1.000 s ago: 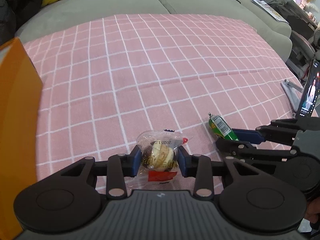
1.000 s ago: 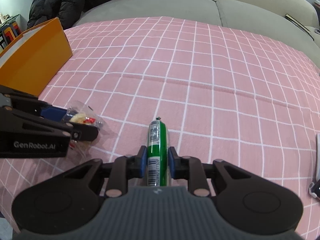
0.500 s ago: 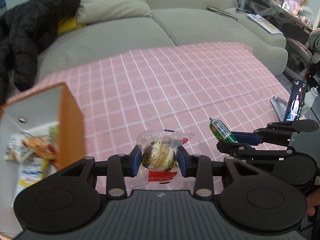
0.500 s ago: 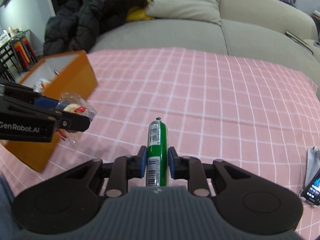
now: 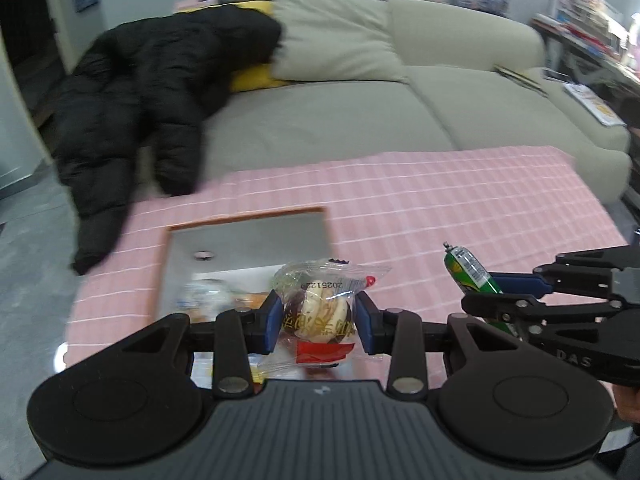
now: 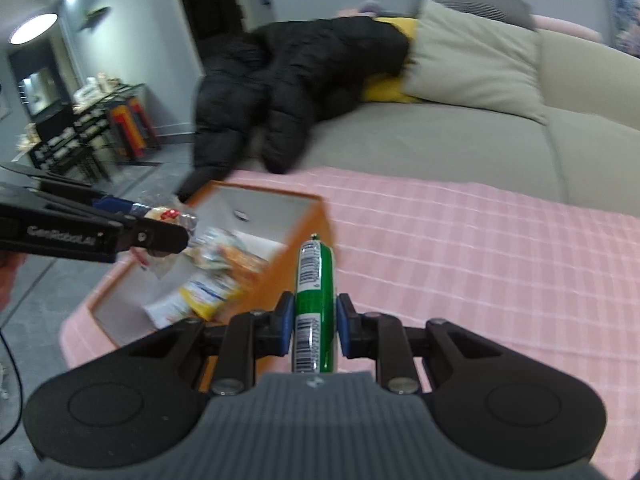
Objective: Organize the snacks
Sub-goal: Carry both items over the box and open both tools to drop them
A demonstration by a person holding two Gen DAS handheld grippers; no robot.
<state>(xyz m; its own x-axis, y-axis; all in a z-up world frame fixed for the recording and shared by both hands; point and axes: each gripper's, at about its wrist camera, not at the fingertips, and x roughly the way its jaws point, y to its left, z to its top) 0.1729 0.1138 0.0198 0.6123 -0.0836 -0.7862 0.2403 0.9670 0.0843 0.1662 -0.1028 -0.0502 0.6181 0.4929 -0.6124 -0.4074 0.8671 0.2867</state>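
My left gripper [image 5: 318, 322] is shut on a clear-wrapped round pastry [image 5: 320, 314], held in the air over the open orange box [image 5: 248, 236]. My right gripper [image 6: 313, 322] is shut on a green sausage stick [image 6: 314, 300] that points forward, above the box's right wall [image 6: 276, 280]. In the left wrist view the right gripper [image 5: 508, 300] enters from the right with the green stick [image 5: 470, 274]. In the right wrist view the left gripper [image 6: 160, 228] comes in from the left with the pastry [image 6: 164, 214] over the box. Several snack packets [image 6: 208, 280] lie inside the box.
The box stands at the left end of a pink checked cloth [image 5: 440, 208] on a low table. Behind it is a grey sofa [image 5: 360, 120] with a black jacket [image 5: 152, 92], a yellow cushion and a beige pillow [image 5: 336, 36]. A dark shelf unit [image 6: 80, 128] stands at far left.
Both grippers have risen from the cloth with their snacks and swung left; the orange box, first at the left edge, now lies under and ahead of them.
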